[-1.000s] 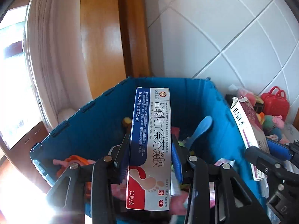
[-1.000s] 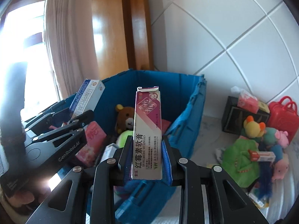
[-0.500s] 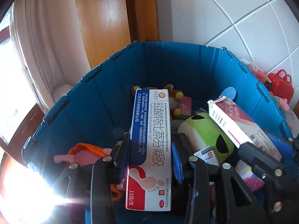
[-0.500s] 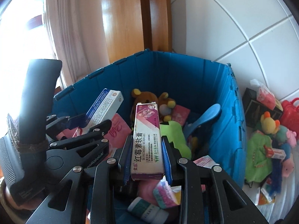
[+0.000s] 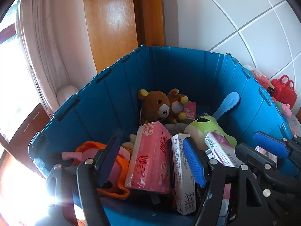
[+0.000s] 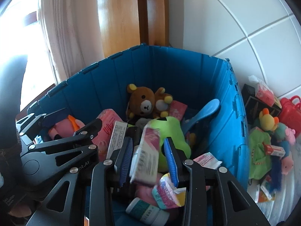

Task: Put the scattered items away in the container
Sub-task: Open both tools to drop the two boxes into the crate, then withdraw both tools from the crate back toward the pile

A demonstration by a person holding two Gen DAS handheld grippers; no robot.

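Both claws hang over the blue container (image 5: 188, 69). The left claw (image 5: 152, 160) has just been opening and stands spread, its white box (image 5: 183, 171) lying loose among the toys. The right claw (image 6: 148, 150) has just been opening too, and its purple box (image 6: 147, 150) tilts free between the pads, blurred.

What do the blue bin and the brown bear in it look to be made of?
Blue bin: looks like rigid moulded plastic, smooth with a slight sheen, ribbed panels and rim clips. Brown bear: soft plush fabric, matte and fuzzy, probably stuffed.
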